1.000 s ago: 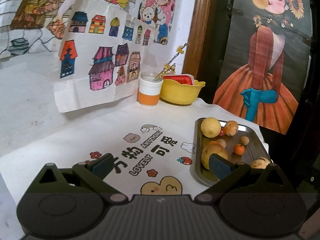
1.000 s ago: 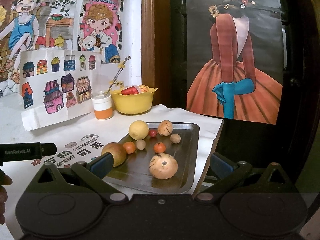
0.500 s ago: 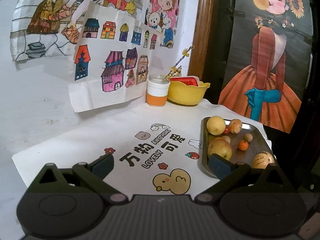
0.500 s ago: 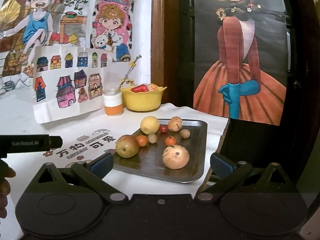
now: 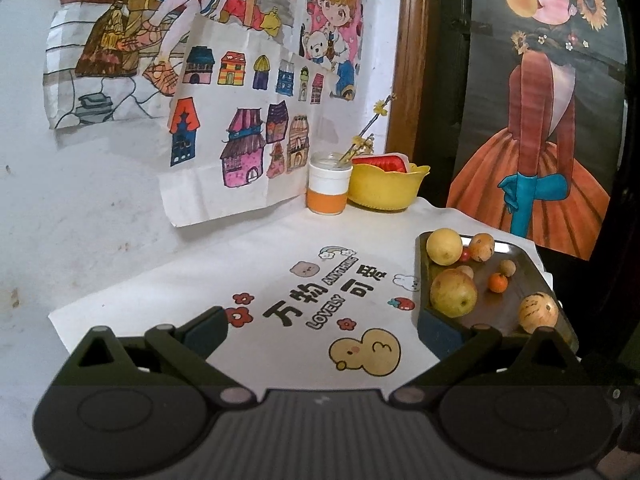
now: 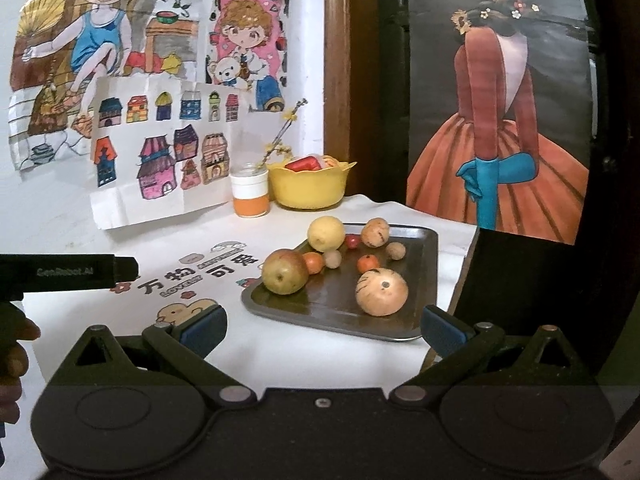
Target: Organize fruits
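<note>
Both tools pulled back from a second ago, more table [image 5: 280,248] in view. Left tool [image 5: 322,330] and right tool [image 6: 322,324] wide, empty. Fruits unmoved on tray [image 6: 420,248]; apple [image 6: 285,271] near-left corner.

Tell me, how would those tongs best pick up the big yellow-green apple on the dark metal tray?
Grip the yellow-green apple across its round middle, coming from above. It sits at the dark metal tray's near-left corner with a small orange fruit touching behind, so the fingers should close on its left and right flanks, which look freer.
</note>
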